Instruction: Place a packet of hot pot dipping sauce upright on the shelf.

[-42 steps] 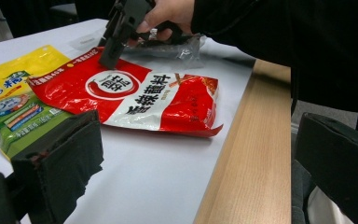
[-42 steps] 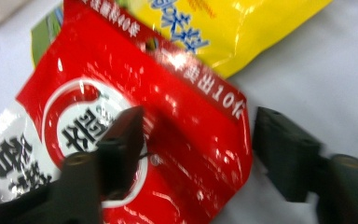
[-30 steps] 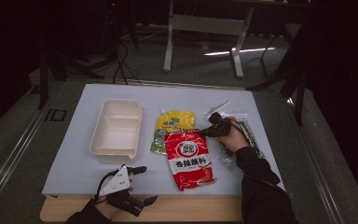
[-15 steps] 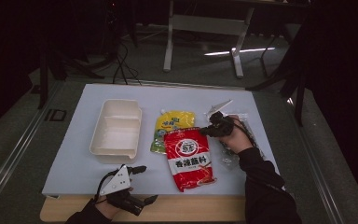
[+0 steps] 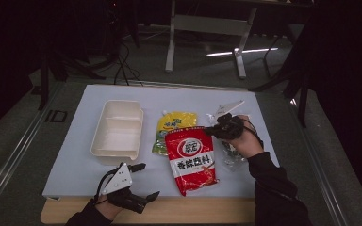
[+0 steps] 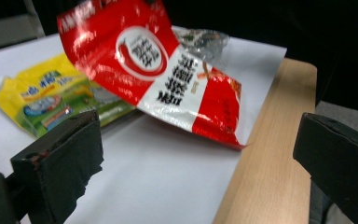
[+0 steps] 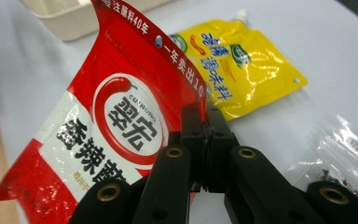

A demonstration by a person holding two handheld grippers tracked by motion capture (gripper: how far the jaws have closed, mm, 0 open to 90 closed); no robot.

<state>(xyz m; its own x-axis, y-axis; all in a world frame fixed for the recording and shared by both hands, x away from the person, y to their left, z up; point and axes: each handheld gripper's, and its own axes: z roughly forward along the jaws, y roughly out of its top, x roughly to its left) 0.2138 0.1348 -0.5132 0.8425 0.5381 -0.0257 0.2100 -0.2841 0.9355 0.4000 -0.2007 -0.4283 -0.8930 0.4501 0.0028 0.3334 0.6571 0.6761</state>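
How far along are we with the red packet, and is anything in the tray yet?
Done: the right hand-held gripper is shut on the top edge of the red packet, lifting that end off the table. In hand: carrying it. Left: the white tray has nothing in it; the yellow pouch and clear bag still lie flat. The left hand-held gripper is open, idle.

The person's right black two-jaw gripper (image 5: 215,130) is held above the table at the end of a dark-sleeved forearm, its jaws pressed together. The left black two-jaw gripper (image 5: 147,181), topped by a grey three-cornered plate, rests low at the table's near edge, jaws spread wide.
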